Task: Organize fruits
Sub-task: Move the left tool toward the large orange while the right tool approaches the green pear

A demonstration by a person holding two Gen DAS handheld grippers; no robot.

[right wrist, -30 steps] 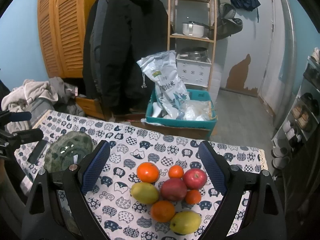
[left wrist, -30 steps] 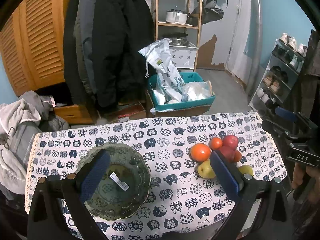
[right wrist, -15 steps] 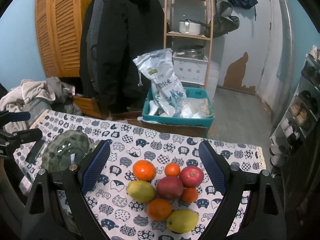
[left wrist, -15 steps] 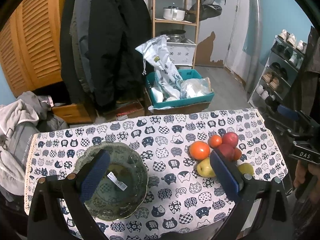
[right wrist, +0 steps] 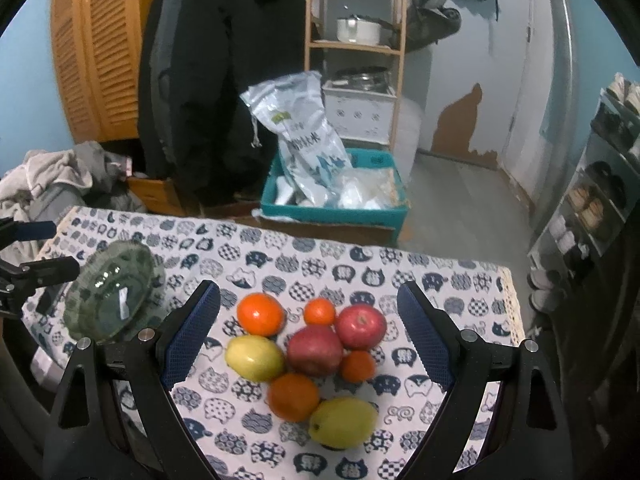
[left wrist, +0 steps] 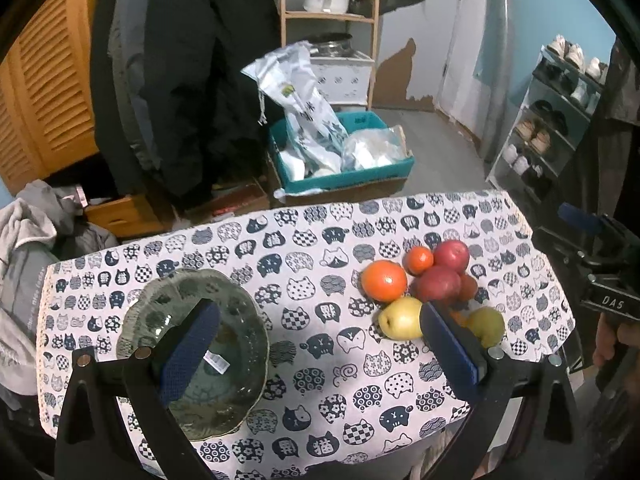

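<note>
A pile of fruit lies on the cat-print tablecloth [right wrist: 304, 256]: two red apples [right wrist: 315, 350], several oranges [right wrist: 260, 313] and two yellow-green pears [right wrist: 254, 357]. It also shows at the right in the left wrist view [left wrist: 438, 284]. A green glass bowl [left wrist: 240, 320] sits at the table's left, empty but for a label; it also shows in the right wrist view [right wrist: 114, 292]. My left gripper [left wrist: 316, 354] is open and empty above the bowl's right side. My right gripper [right wrist: 308, 338] is open and empty, hovering over the fruit pile.
Behind the table a teal crate [right wrist: 334, 204] with bags stands on the floor, with a wooden shelf [right wrist: 354, 46] and hanging dark coats [right wrist: 220, 80]. A shoe rack [left wrist: 552, 120] is at the right. Clothes [left wrist: 28, 232] are heaped at the left.
Both grippers have shifted slightly; the fruit pile sits a little higher and more central between my right fingers. Nothing was taken hold of.
</note>
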